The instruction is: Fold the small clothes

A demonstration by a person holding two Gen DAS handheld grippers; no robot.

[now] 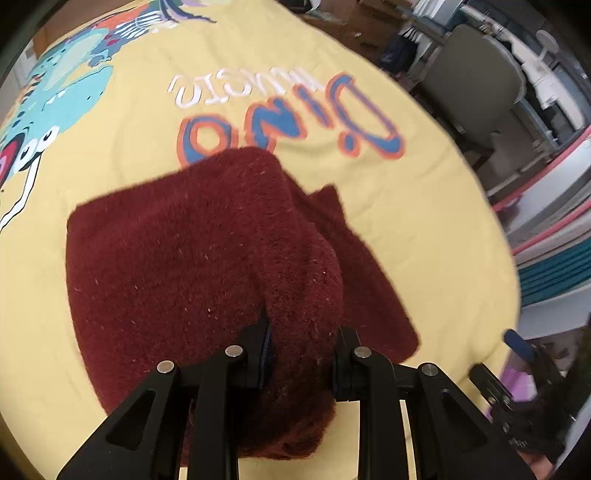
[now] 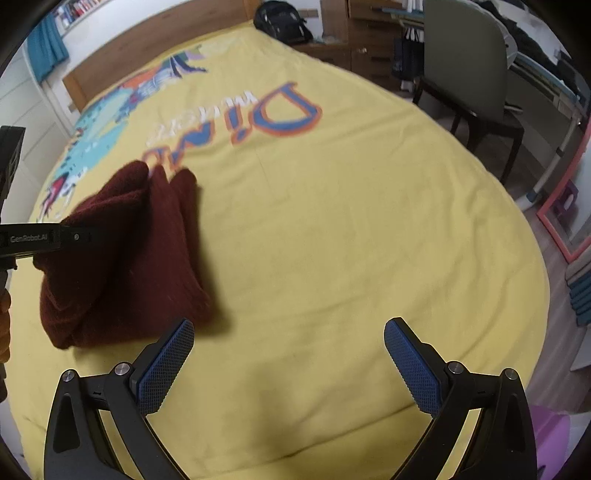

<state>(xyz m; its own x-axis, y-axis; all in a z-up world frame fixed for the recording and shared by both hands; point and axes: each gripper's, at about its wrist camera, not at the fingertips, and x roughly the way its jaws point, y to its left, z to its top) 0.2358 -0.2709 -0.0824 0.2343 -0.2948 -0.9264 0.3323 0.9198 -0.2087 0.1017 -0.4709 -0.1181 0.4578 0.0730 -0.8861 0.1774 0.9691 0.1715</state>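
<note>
A dark red fuzzy garment (image 1: 192,258) lies folded on a yellow dinosaur blanket (image 1: 406,206). My left gripper (image 1: 303,343) is shut on a thick fold of the garment at its near edge, the cloth bulging between the fingers. In the right wrist view the same garment (image 2: 125,251) sits at the left, with the left gripper (image 2: 70,238) clamped on it from the left. My right gripper (image 2: 288,343) is open and empty, hovering over bare blanket (image 2: 332,229) just right of the garment; its blue pads (image 2: 168,365) show.
The blanket covers a bed with a wooden headboard (image 2: 155,40). A grey chair (image 2: 469,70) and desk stand at the right. A black backpack (image 2: 282,20) sits beyond the bed. A pink-framed mirror (image 2: 561,221) leans at the right.
</note>
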